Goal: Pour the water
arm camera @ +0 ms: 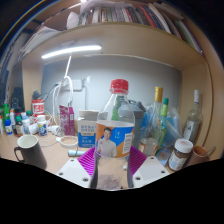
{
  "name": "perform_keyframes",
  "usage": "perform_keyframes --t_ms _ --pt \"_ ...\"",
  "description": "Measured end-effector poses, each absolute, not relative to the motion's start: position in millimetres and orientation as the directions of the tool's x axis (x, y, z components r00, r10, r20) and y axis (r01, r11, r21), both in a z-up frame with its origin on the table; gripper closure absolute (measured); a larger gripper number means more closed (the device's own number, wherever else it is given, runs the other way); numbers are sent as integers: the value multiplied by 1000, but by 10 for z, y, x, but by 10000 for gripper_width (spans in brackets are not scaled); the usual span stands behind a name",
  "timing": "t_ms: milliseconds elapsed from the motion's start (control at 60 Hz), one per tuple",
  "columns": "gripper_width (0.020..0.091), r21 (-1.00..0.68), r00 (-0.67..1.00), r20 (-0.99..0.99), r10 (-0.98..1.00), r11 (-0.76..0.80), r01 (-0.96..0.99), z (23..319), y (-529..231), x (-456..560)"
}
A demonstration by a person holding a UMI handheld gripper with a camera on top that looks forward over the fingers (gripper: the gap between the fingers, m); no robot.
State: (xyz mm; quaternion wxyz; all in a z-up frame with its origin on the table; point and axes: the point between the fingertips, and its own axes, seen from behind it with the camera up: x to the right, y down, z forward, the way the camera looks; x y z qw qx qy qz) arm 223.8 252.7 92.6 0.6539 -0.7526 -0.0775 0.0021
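A clear plastic water bottle (114, 130) with a red cap (119, 86) and a blue-and-white label stands upright between my fingers, held up close. My gripper (113, 168) is shut on the bottle: both purple pads (92, 163) press against its lower body, one at each side. A white mug (31, 152) sits on the desk to the left, a little ahead of the fingers, with its handle toward the left. The bottle's base is hidden below the fingers.
The desk holds several bottles and jars: small ones at the left (37, 108), a pink carton (67, 119), tall glass bottles at the right (193, 116) and a white-lidded jar (180, 154). A shelf of books (120, 14) runs overhead, with a lit strip light (70, 51).
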Motion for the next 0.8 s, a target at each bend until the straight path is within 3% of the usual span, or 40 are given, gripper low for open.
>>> perform_keyframes --t_ms 317,517,633,800 --pt "650 -997 991 76 108 29 73 996 2383 2250" --pt "529 -995 991 91 103 -31 95 965 2304 2244" --pt "262 -989 988 60 140 -128 78 859 2068 2209" --pt "274 -990 986 -30 166 -143 -6 1067 1389 2292"
